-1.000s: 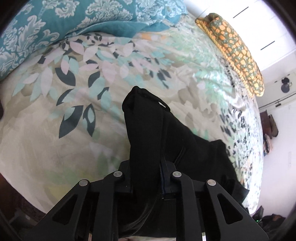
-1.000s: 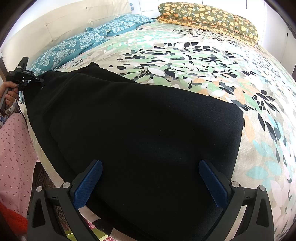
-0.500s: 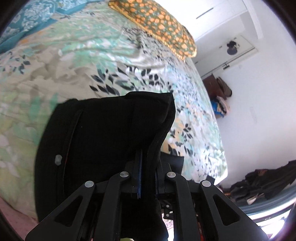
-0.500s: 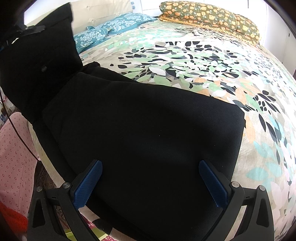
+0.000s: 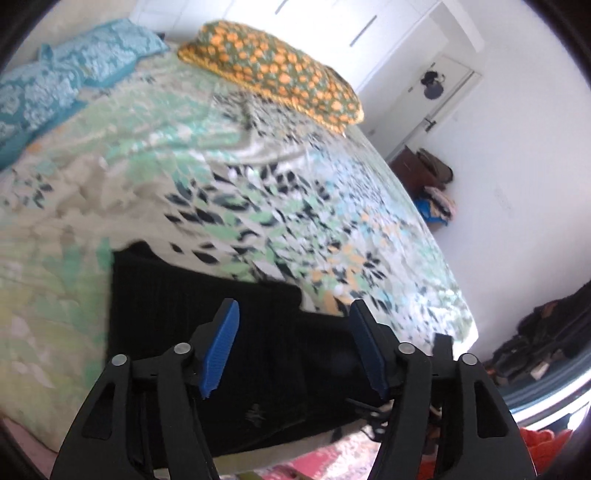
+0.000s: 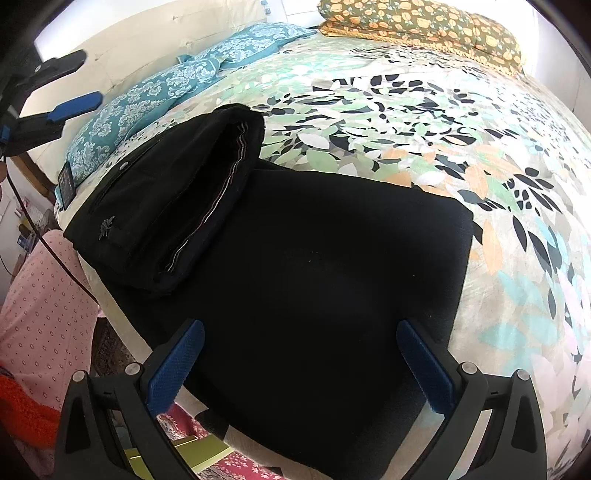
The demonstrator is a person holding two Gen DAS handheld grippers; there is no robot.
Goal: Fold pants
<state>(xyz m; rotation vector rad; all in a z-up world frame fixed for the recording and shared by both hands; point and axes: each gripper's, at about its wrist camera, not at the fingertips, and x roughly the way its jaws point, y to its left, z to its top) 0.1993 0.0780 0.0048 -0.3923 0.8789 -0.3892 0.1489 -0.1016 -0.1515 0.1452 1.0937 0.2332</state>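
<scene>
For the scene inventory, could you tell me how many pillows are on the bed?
3: two teal pillows side by side by the headboard, and one orange-flowered pillow at the bed's far edge. Others may be out of view.

Both grippers (image 5: 293, 345) (image 6: 301, 363) agape, empty

Pants (image 6: 295, 277) lie on bed (image 6: 406, 110); waist end folded over the legs

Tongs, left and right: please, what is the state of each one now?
Left tongs: open, jaws just opened, holding nothing; the black pants lie below.
Right tongs: open, holding nothing, above the pants.
</scene>
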